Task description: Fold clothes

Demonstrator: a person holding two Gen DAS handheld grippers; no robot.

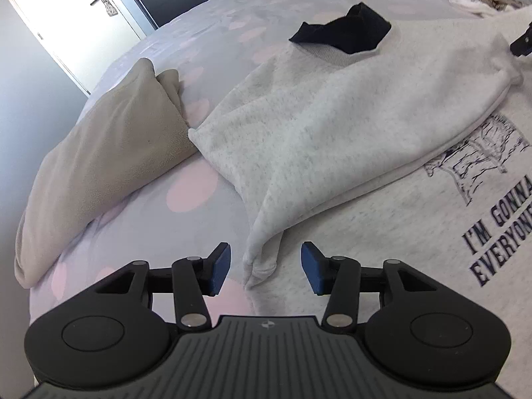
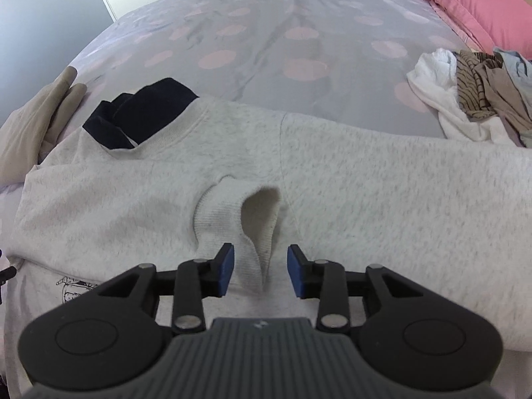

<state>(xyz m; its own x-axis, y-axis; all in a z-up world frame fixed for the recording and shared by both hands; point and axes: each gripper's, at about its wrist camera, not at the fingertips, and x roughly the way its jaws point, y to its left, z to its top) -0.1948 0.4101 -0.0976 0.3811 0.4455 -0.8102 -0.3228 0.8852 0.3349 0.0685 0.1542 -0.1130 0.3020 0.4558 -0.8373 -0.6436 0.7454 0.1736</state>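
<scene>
A light grey sweatshirt (image 1: 332, 126) with a dark printed slogan lies spread on the bed. Its left sleeve is folded across the chest, and the sleeve's cuff (image 2: 232, 219) ends between the fingers of my right gripper (image 2: 261, 271), which is open around it. My left gripper (image 1: 266, 269) is open too, with a bunched corner of the sweatshirt's side (image 1: 259, 266) between its blue pads. The other sleeve (image 2: 415, 179) stretches out to the right. A black garment (image 1: 342, 31) lies at the collar (image 2: 159, 139).
A beige garment (image 1: 99, 153) lies left of the sweatshirt on the grey bedcover (image 2: 266, 33) with pink dots. A heap of mixed clothes (image 2: 472, 93) sits at the right, near a pink pillow (image 2: 465, 3). A white door (image 1: 76, 10) stands beyond the bed.
</scene>
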